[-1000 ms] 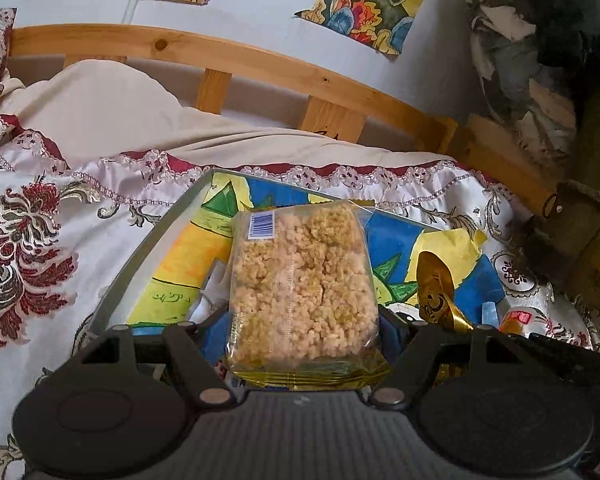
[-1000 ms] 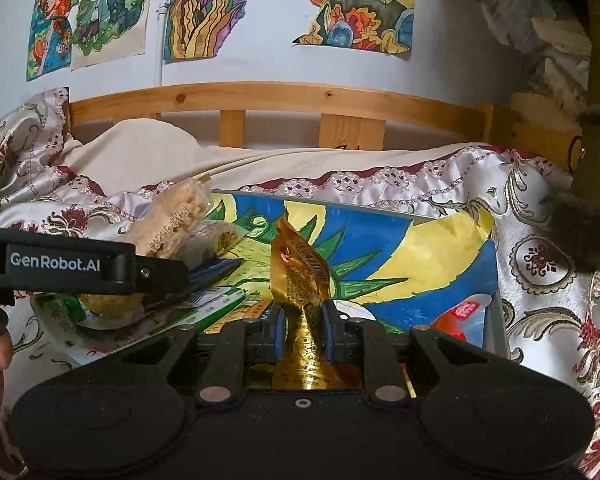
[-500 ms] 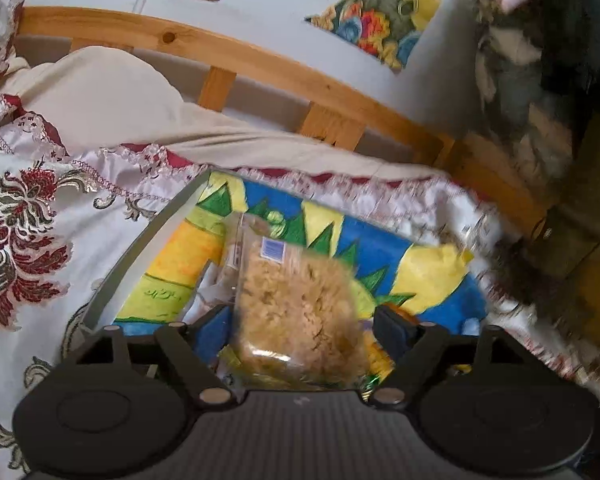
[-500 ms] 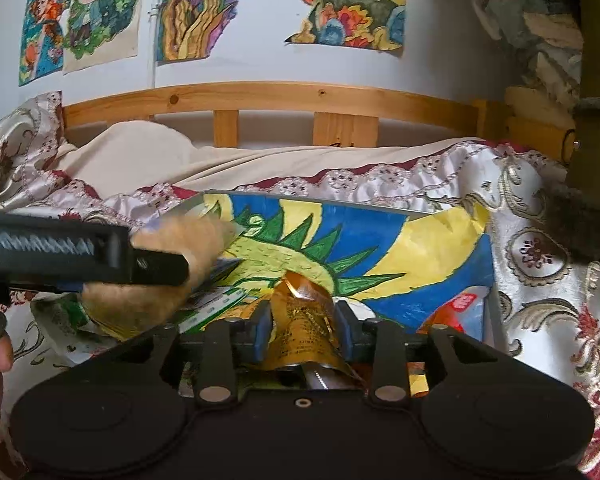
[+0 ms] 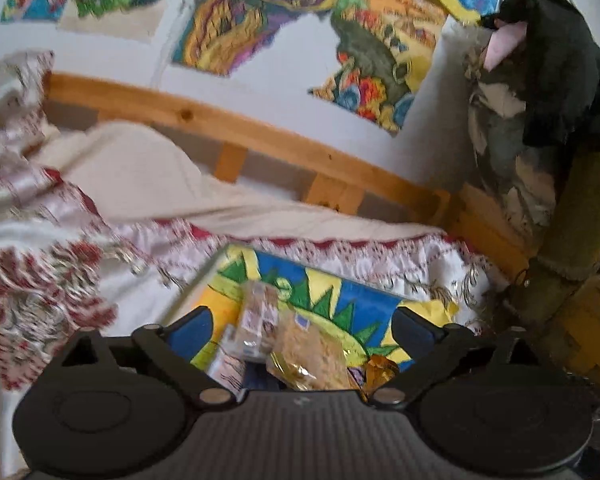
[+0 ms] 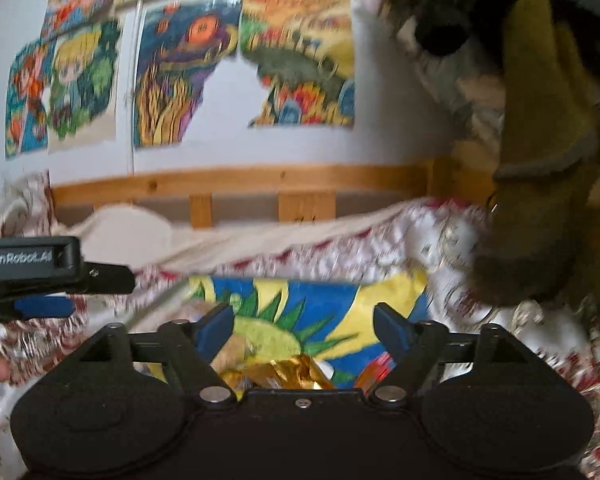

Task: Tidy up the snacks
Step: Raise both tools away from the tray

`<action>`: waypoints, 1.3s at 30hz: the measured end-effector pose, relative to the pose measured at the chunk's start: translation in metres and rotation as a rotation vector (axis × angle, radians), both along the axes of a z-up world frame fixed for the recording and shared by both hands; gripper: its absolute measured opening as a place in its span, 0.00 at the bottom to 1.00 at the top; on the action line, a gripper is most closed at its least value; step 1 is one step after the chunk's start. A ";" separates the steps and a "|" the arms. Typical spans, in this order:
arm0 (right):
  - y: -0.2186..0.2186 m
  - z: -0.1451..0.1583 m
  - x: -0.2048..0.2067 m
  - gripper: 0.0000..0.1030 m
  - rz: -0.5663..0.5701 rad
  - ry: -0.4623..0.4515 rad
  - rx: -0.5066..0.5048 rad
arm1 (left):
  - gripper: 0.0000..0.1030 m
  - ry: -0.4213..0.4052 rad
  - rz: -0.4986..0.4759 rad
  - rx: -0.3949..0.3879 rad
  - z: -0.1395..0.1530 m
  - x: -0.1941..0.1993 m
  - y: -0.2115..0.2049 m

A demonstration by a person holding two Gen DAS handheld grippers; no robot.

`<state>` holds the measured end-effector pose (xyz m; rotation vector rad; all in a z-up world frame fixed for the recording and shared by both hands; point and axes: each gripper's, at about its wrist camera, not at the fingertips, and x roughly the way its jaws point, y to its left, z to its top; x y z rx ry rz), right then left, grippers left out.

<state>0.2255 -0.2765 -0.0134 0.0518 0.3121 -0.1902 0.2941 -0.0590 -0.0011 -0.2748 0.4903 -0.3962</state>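
A clear pack of puffed-rice cake (image 5: 314, 354) lies on the colourful painted board (image 5: 340, 292) among other snack packs (image 5: 256, 316). My left gripper (image 5: 302, 326) is open above them and holds nothing. In the right wrist view a gold foil packet (image 6: 284, 372) lies on the same board (image 6: 340, 304). My right gripper (image 6: 303, 330) is open above it, empty. The left gripper (image 6: 56, 276) also shows at the left edge of the right wrist view.
The board lies on a floral bedspread (image 5: 40, 292) with a cream pillow (image 5: 140, 176) behind it. A wooden bed rail (image 5: 284, 148) and a wall with drawings stand at the back. Piled clothes (image 5: 540, 80) and a plush shape (image 6: 540, 120) fill the right side.
Both grippers opened, let go of their packs and pulled up and back. The rice cake pack and the gold packet now lie on the board.
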 end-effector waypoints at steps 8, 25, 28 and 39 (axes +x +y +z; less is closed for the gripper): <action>-0.001 0.034 -0.038 0.93 0.014 -0.107 0.013 | 0.99 -0.079 0.065 0.092 0.032 -0.047 0.011; 0.021 0.062 -0.139 0.99 0.069 -0.174 0.039 | 1.00 -0.119 0.106 0.191 0.049 -0.152 0.028; 0.024 0.064 -0.156 0.99 0.064 -0.175 0.033 | 1.00 -0.111 0.112 0.211 0.046 -0.169 0.033; 0.033 0.056 -0.201 0.99 0.061 -0.114 0.042 | 1.00 -0.050 0.138 0.182 0.037 -0.214 0.061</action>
